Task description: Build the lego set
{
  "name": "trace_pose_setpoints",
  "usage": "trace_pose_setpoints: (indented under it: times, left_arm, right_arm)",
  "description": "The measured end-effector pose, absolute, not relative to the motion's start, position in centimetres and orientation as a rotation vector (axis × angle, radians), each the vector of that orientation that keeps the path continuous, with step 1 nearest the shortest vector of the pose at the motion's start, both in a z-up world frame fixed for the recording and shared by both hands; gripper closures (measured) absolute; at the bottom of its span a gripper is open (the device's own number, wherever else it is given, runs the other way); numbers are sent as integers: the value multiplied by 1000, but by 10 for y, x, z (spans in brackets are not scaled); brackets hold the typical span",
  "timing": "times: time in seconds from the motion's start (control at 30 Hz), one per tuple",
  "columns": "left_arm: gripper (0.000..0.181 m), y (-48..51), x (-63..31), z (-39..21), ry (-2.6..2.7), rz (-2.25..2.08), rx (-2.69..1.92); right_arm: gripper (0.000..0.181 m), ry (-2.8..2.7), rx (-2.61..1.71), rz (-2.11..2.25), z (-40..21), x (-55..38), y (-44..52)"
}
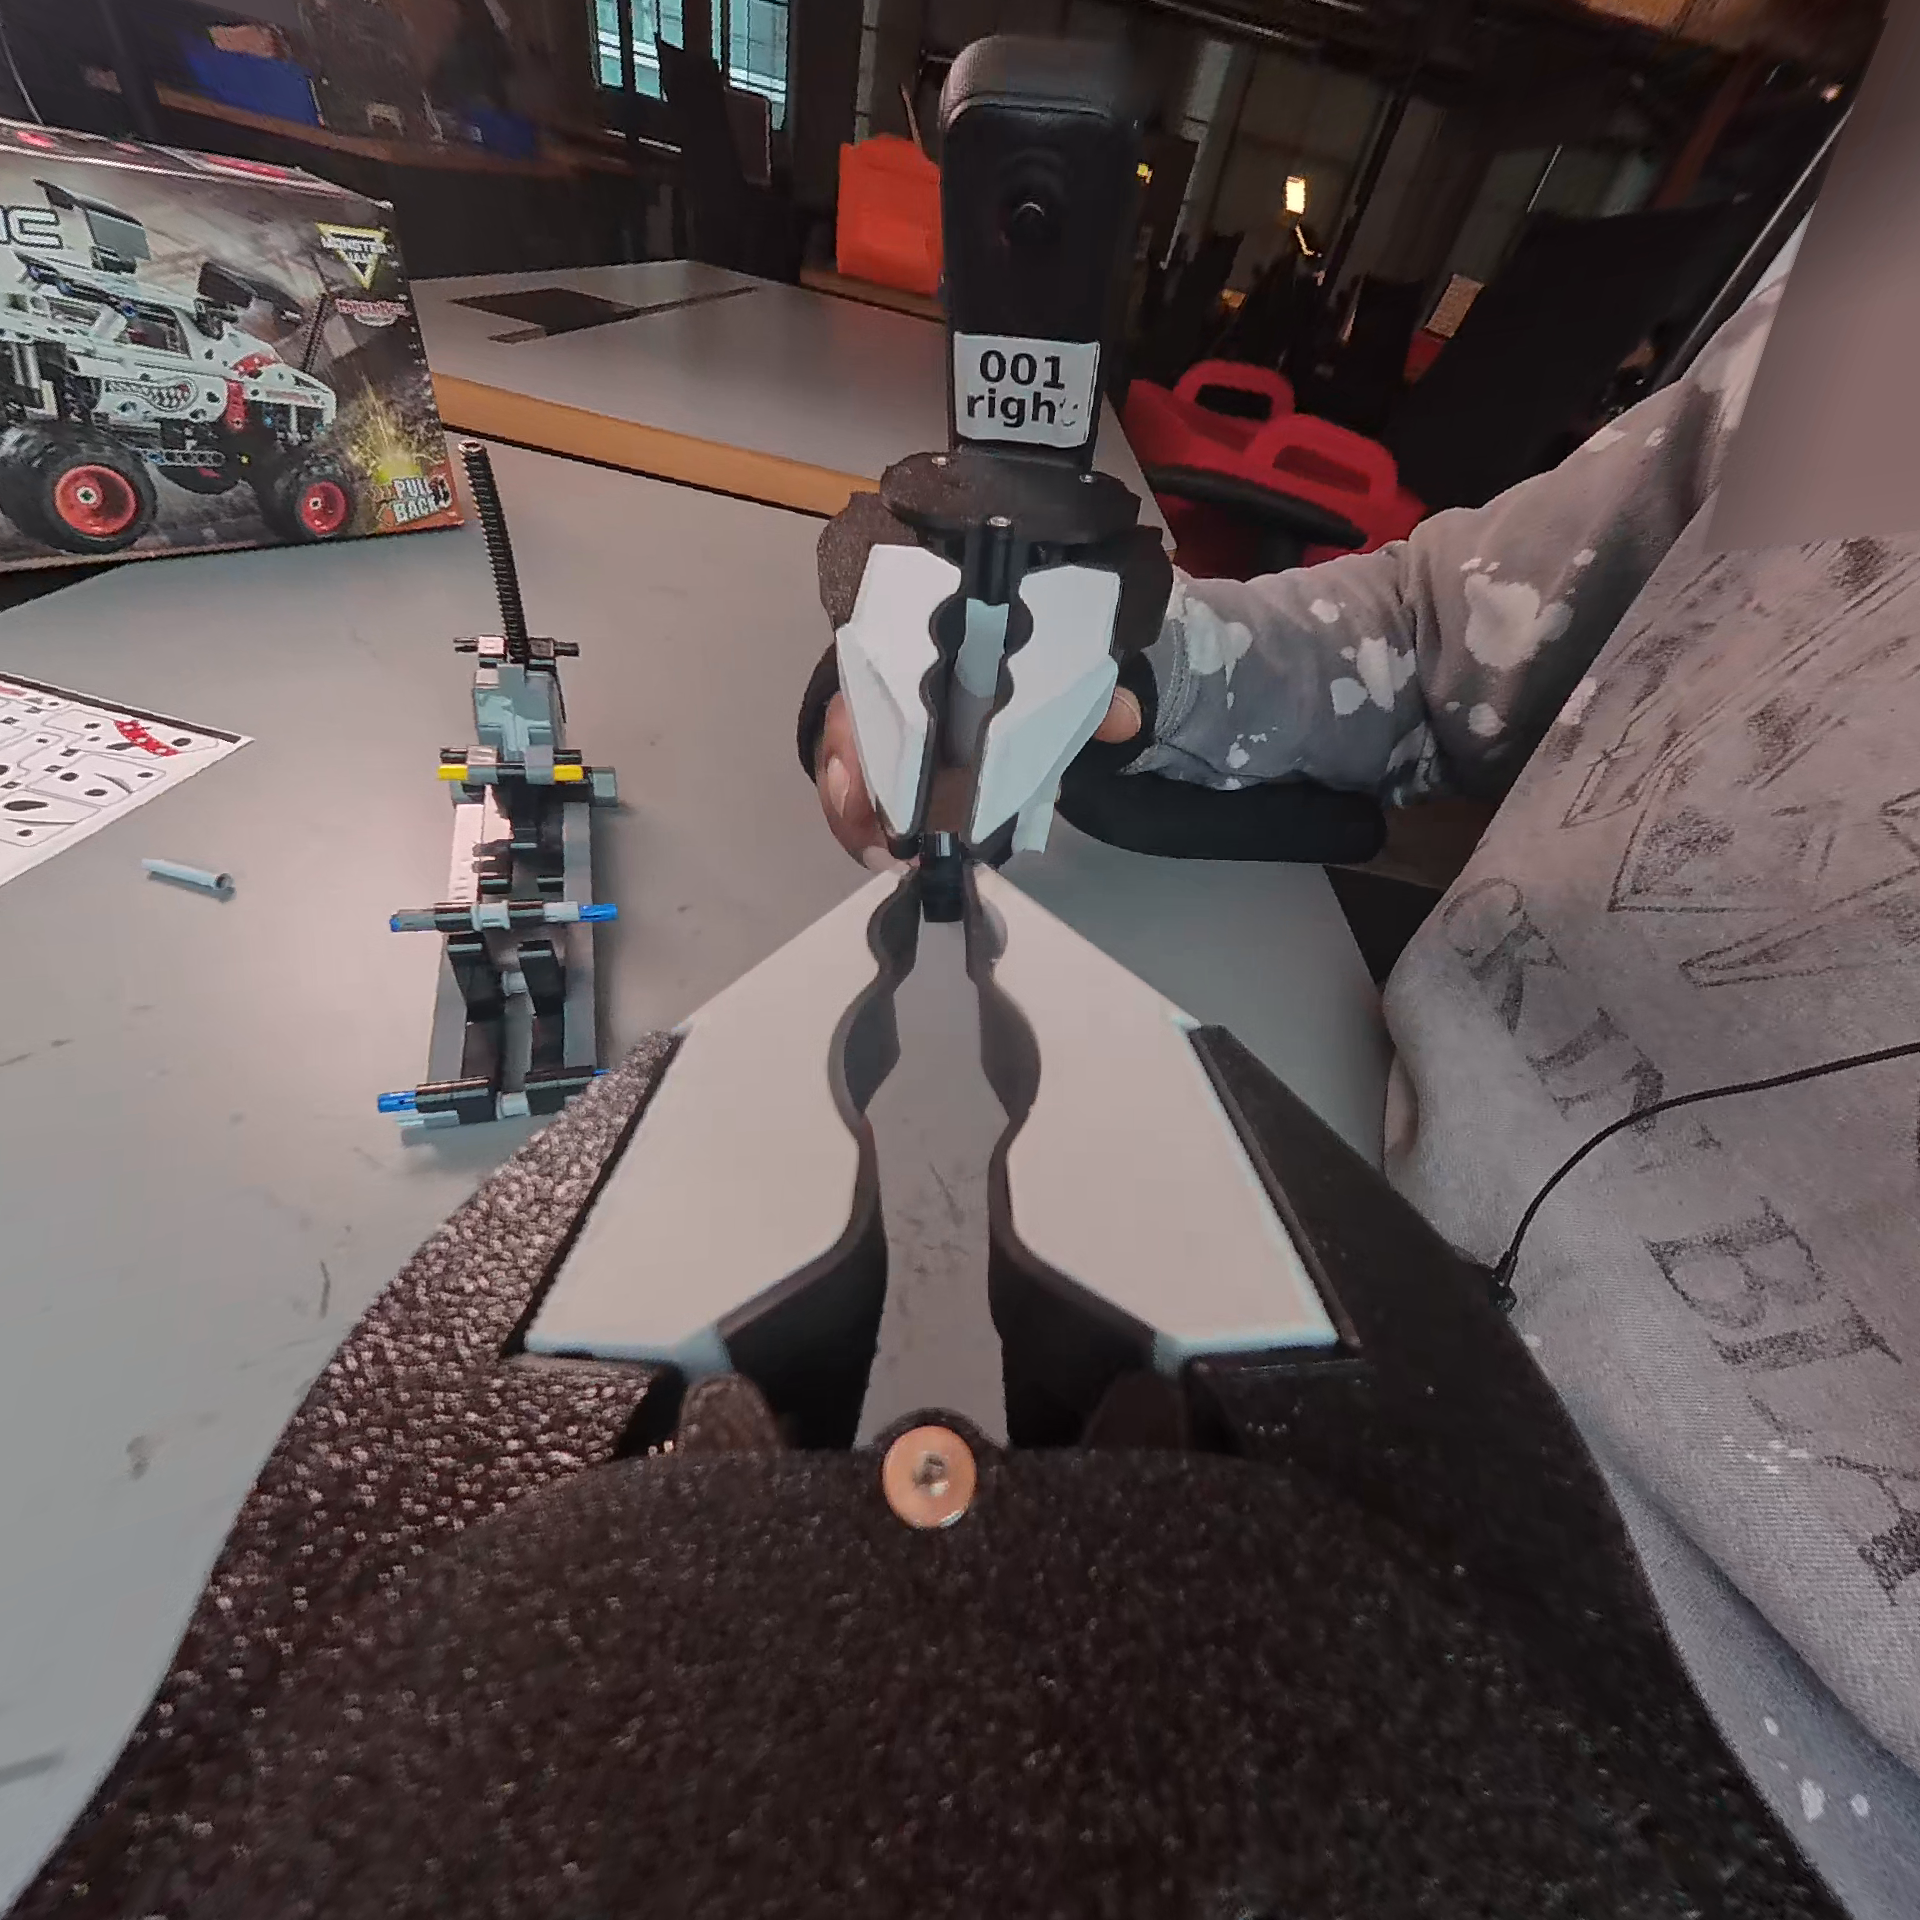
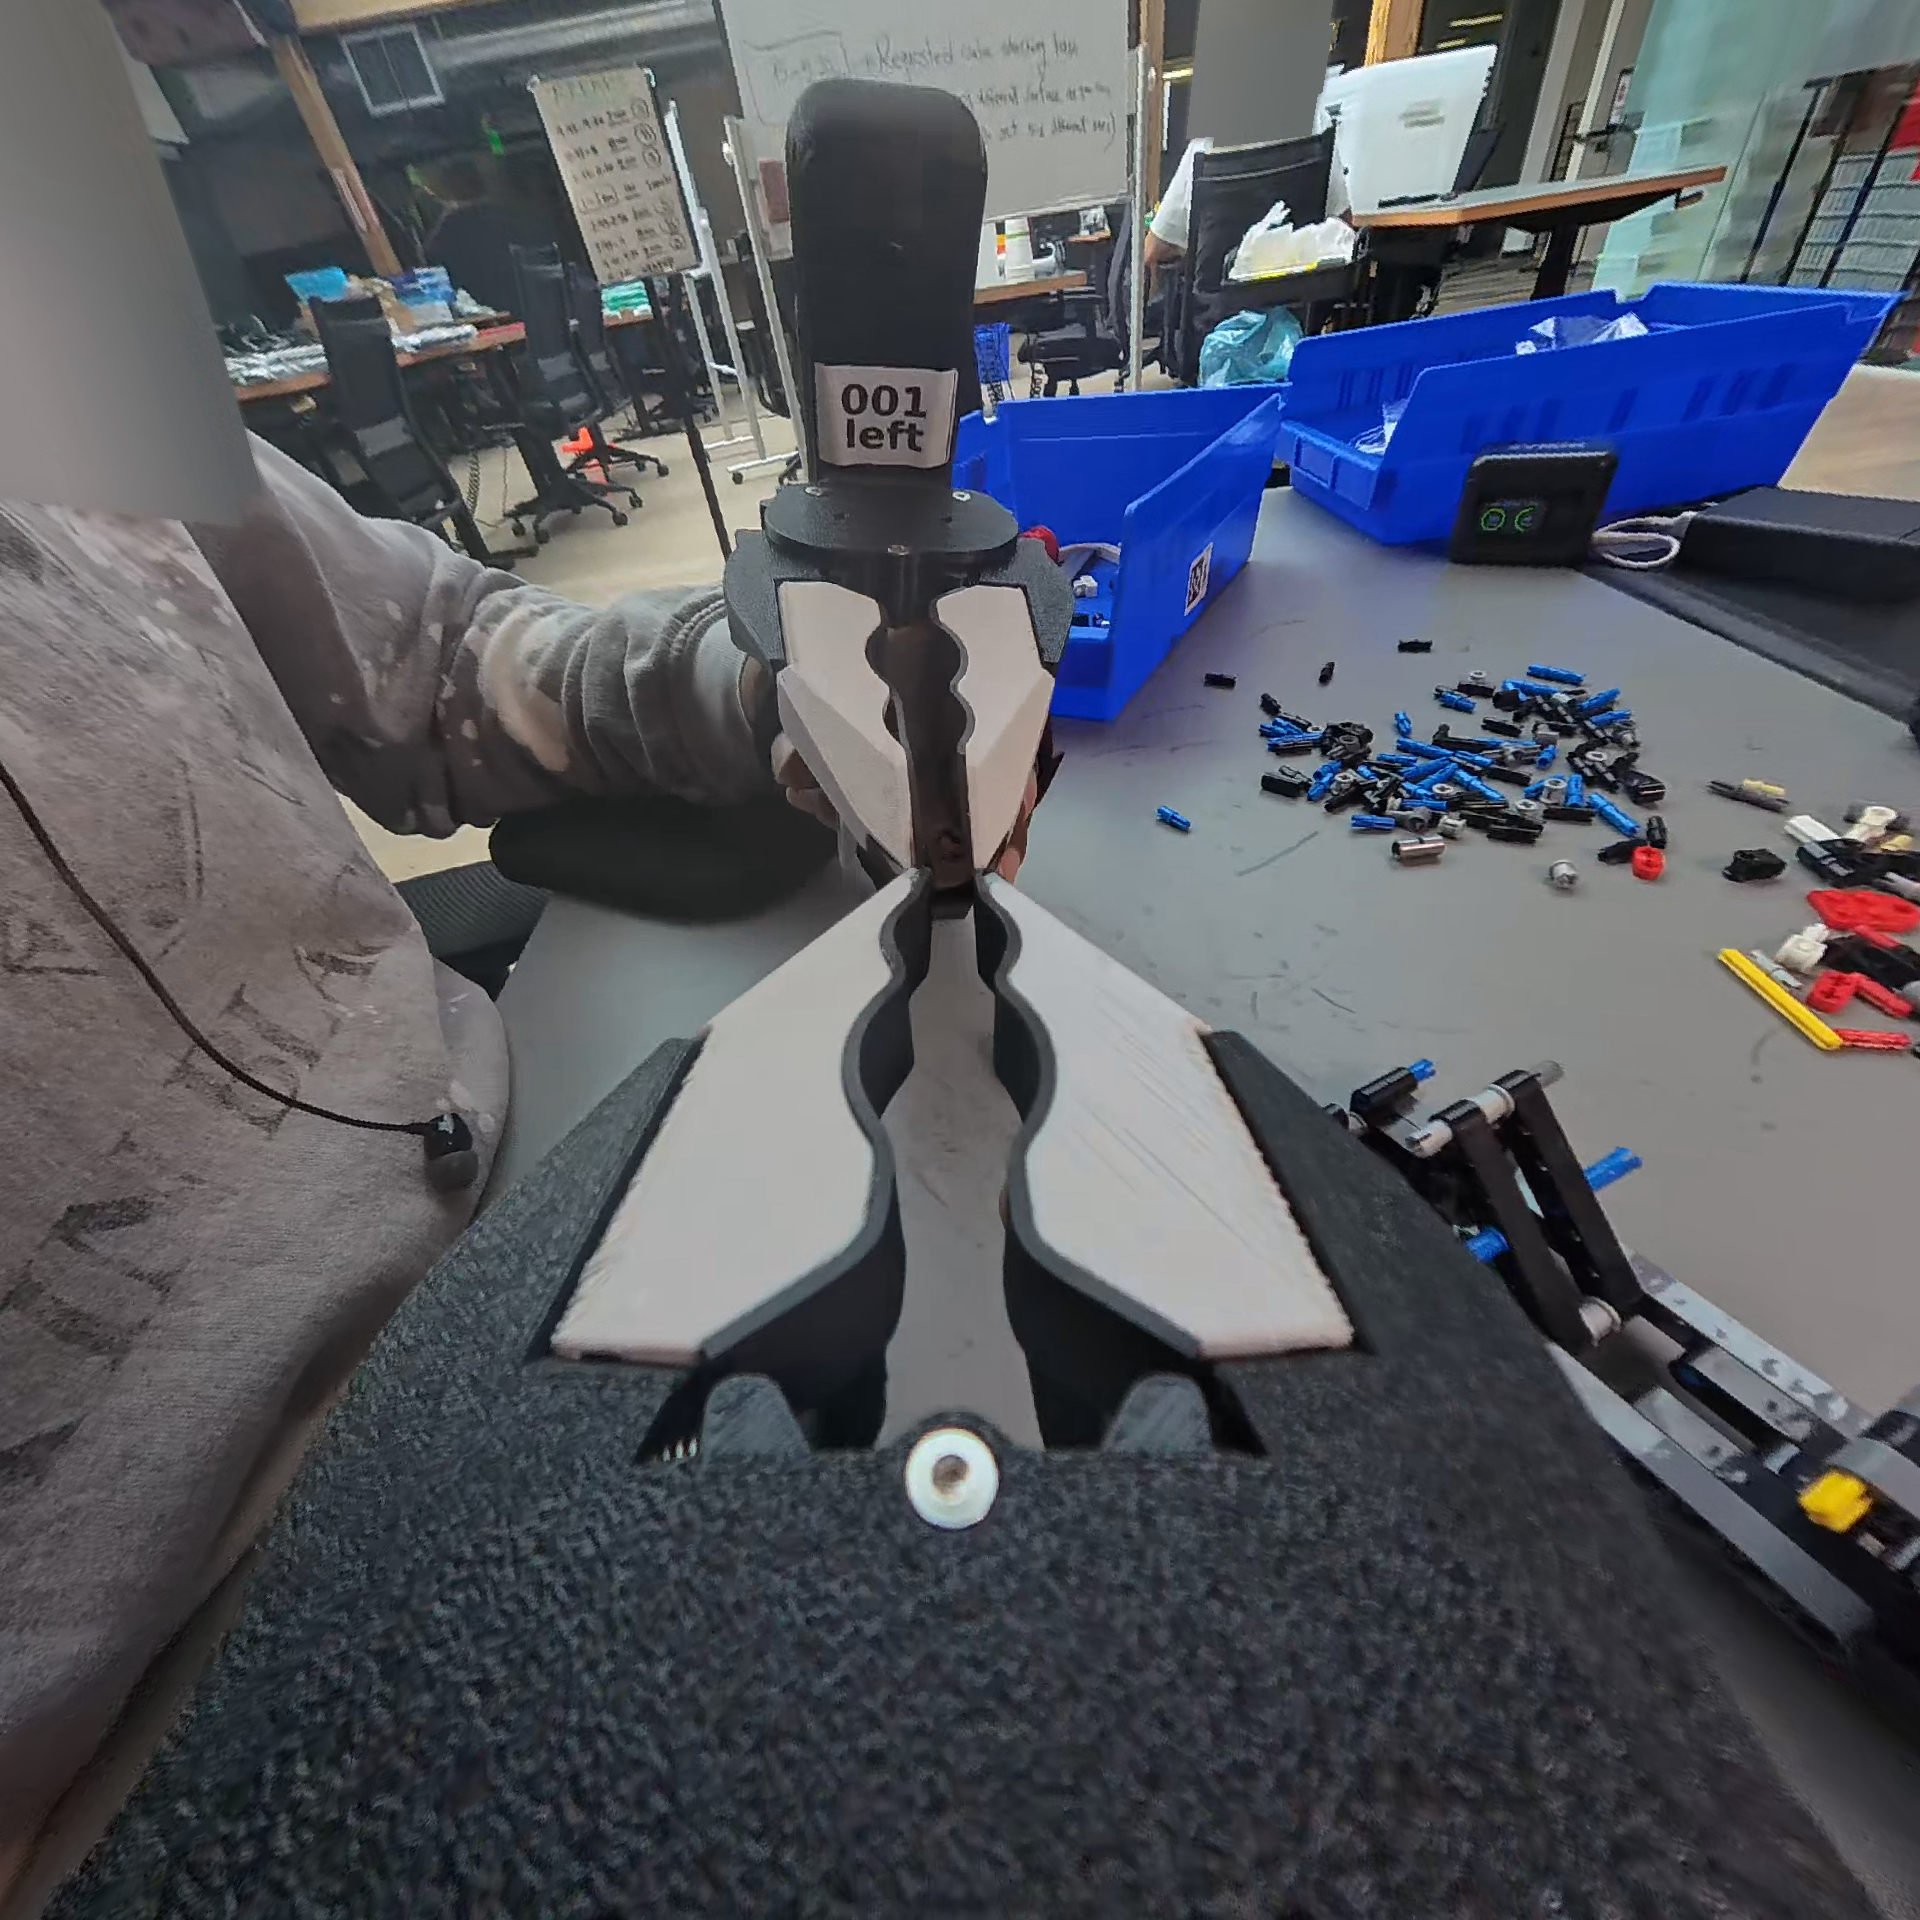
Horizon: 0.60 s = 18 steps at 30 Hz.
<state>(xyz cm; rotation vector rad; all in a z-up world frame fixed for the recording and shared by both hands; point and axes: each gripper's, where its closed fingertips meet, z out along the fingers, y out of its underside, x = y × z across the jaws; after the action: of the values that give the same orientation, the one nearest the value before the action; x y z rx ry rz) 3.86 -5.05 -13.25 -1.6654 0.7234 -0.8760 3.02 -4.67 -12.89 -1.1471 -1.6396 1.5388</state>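
Observation:
My two grippers meet tip to tip above the grey table's near edge. My left gripper is shut on a small black Lego piece. My right gripper faces it and pinches the same piece from the other end. In the right wrist view, my right gripper is shut on the dark piece, with the left gripper opposite. The partly built black and grey chassis lies on the table to the left, and also shows in the right wrist view.
The set's box stands at the far left, with a printed sheet and a loose grey pin nearby. A pile of blue and black pins, red and yellow parts and blue bins sit to the right. Both grippers' tips are close together, under 4 cm apart. Both grippers' tips are roughly 25 cm from the loose grey pin.

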Motion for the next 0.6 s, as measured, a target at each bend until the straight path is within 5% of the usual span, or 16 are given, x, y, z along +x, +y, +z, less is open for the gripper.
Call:
trace_pose_setpoints:
  times: [0.6]
  left_arm:
    - [172,-56,44,-120,705,-960,-1574]
  right_arm:
    - [174,-1638,-1108,1638,-119,36,-56]
